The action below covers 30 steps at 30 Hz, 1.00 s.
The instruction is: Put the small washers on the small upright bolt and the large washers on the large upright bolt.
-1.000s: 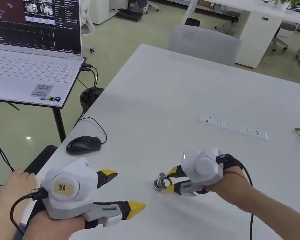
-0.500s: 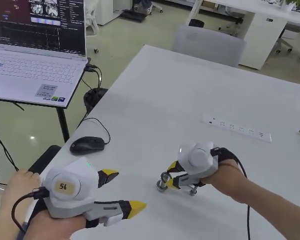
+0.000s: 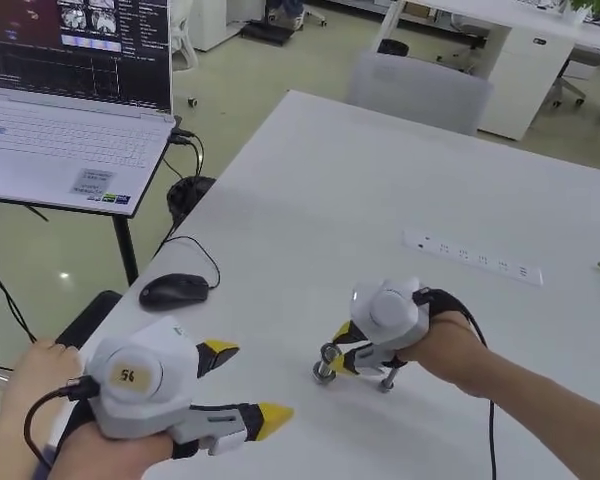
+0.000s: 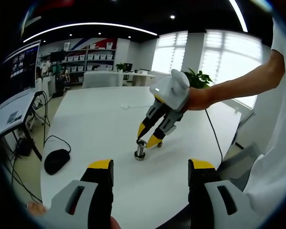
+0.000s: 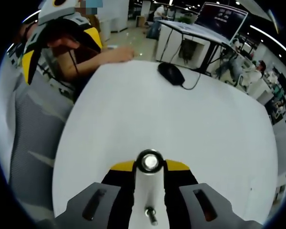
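Large bolt (image 4: 140,152) stays put; right gripper (image 4: 148,137) shifted slightly.

The large bolt (image 3: 325,366) is standing on the table (image 3: 330,180) near its front edge, with the small bolt (image 3: 388,383) just to its right. The right gripper (image 3: 338,352) is hovering over the large bolt, its tips flanking the bolt's top. The left gripper (image 3: 245,385) is sitting apart to the left. The mouse (image 3: 173,291) is lying further left, the power strip (image 3: 470,255) behind the bolts, and the laptop (image 3: 70,110) off the table's left side.
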Motion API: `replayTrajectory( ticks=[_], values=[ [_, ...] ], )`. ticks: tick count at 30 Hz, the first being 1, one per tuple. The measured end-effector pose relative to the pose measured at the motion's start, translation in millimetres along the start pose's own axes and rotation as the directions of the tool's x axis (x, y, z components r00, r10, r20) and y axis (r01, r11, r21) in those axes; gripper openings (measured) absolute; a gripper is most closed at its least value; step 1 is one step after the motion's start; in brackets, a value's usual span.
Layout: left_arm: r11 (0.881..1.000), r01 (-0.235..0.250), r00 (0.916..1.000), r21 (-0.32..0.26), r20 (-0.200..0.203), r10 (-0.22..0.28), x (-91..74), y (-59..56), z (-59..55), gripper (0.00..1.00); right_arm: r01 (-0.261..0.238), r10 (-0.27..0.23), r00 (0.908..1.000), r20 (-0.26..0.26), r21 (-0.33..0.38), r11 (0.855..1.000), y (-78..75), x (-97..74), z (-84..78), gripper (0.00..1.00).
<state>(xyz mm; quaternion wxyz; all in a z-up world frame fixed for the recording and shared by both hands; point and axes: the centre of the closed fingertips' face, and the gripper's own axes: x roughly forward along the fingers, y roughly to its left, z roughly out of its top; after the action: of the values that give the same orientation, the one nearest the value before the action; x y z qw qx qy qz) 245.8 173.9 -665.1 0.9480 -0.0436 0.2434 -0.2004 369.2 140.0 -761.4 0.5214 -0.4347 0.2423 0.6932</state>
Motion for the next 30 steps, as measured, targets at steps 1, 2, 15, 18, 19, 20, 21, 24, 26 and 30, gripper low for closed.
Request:
replayTrajectory(
  ticks=[1, 2, 15, 18, 19, 20, 21, 24, 26, 30],
  values=[
    [1.000, -0.001, 1.0000, 0.000, -0.001, 0.001, -0.4, 0.5, -0.5, 0.63, -0.002, 0.002, 1.0000, -0.002, -0.002, 1.000, -0.3, 1.2, 0.0, 0.23],
    [1.000, -0.002, 1.0000, -0.001, -0.001, 0.002, -0.9, 1.3, -0.9, 0.63, -0.005, 0.005, 1.0000, -0.007, -0.002, 1.000, 0.5, 1.9, 0.6, 0.23],
    [1.000, 0.000, 1.0000, -0.002, -0.003, 0.000, 0.4, 1.9, -1.6, 0.63, -0.036, 0.037, 0.9962, -0.079, 0.004, 0.999, 1.4, 19.9, -11.7, 0.23],
    [1.000, 0.001, 1.0000, -0.001, -0.004, -0.001, 0.7, 1.4, -1.5, 0.63, -0.038, 0.039, 0.9952, -0.090, 0.017, 0.999, 0.2, 25.6, -13.3, 0.23],
    [1.000, 0.002, 1.0000, -0.002, -0.004, -0.002, 1.0, 1.5, -1.7, 0.63, -0.039, 0.041, 0.9941, -0.100, 0.029, 0.999, 0.0, 28.4, -15.6, 0.23],
    [1.000, 0.002, 1.0000, -0.002, -0.004, -0.002, 1.2, 1.7, -1.8, 0.63, -0.044, 0.048, 0.9928, -0.110, 0.038, 0.998, 1.6, 29.2, -16.7, 0.23],
    [1.000, 0.002, 1.0000, -0.003, -0.004, -0.002, 1.3, 1.9, -1.9, 0.63, -0.046, 0.050, 0.9921, -0.115, 0.036, 0.998, 2.2, 30.0, -16.8, 0.23],
    [1.000, 0.001, 1.0000, -0.005, -0.005, -0.001, 1.0, 2.6, -2.2, 0.63, -0.042, 0.048, 0.9902, -0.132, 0.044, 0.998, 1.8, 37.2, -19.2, 0.23],
    [1.000, -0.001, 1.0000, -0.005, -0.007, 0.001, 0.6, 3.4, -2.9, 0.63, -0.044, 0.051, 0.9887, -0.141, 0.055, 0.998, 3.6, 39.6, -21.5, 0.23],
    [1.000, -0.002, 0.9999, -0.008, -0.011, 0.001, 1.1, 4.3, -4.0, 0.63, -0.042, 0.053, 0.9871, -0.151, 0.075, 0.996, 2.9, 44.7, -25.5, 0.23]
  ],
)
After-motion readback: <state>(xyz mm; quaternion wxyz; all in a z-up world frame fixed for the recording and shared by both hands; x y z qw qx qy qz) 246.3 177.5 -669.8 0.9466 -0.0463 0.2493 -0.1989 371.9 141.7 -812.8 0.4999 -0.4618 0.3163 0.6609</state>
